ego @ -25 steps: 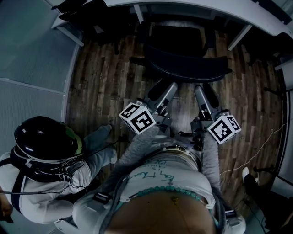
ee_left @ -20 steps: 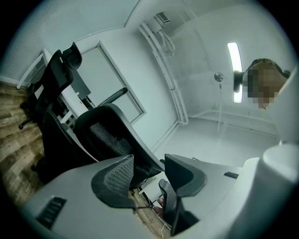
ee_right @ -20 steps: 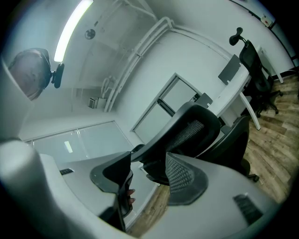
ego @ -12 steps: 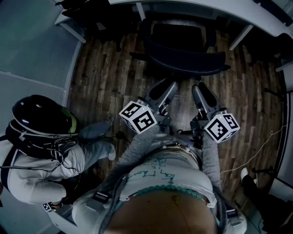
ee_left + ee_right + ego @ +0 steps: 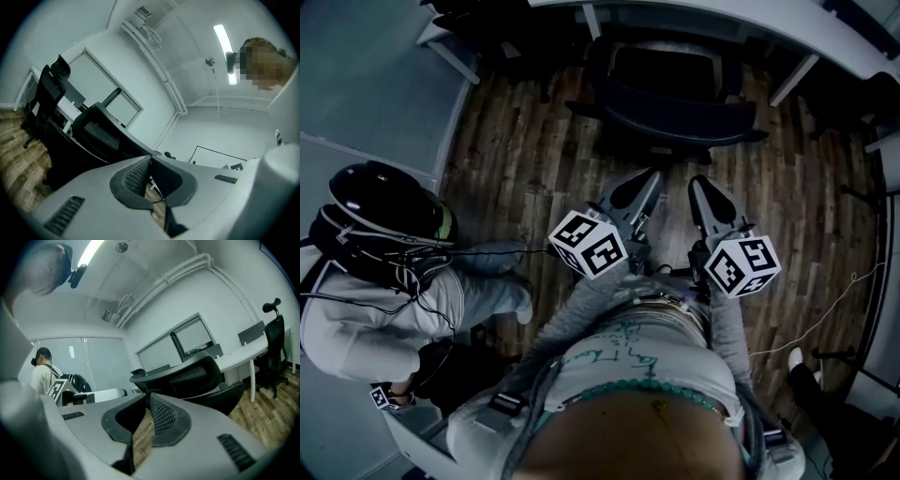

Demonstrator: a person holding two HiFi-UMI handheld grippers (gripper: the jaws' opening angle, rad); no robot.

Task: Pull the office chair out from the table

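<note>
At the left edge of the head view a person (image 5: 384, 281) in a dark helmet crouches, well apart from the job. Right of them, at mid-frame, your left gripper (image 5: 649, 176) has just been closing. Its tongs are now pressed together on nothing, and only the wooden floor (image 5: 534, 159) shows past them.

Above it, at upper centre, the office chair (image 5: 675, 117) stands with its backrest toward you. Its seat reaches in under the rim of the curved white table (image 5: 741, 21). Just right of the left gripper, your right gripper (image 5: 701, 183) has also just been closing. Its tongs meet at the tips with nothing pinched, near the backrest but apart from it.

By my reading the chair is not yet clear of the table. This fits a chair awaiting a pull, or one drawn a little way and then let go.
</note>
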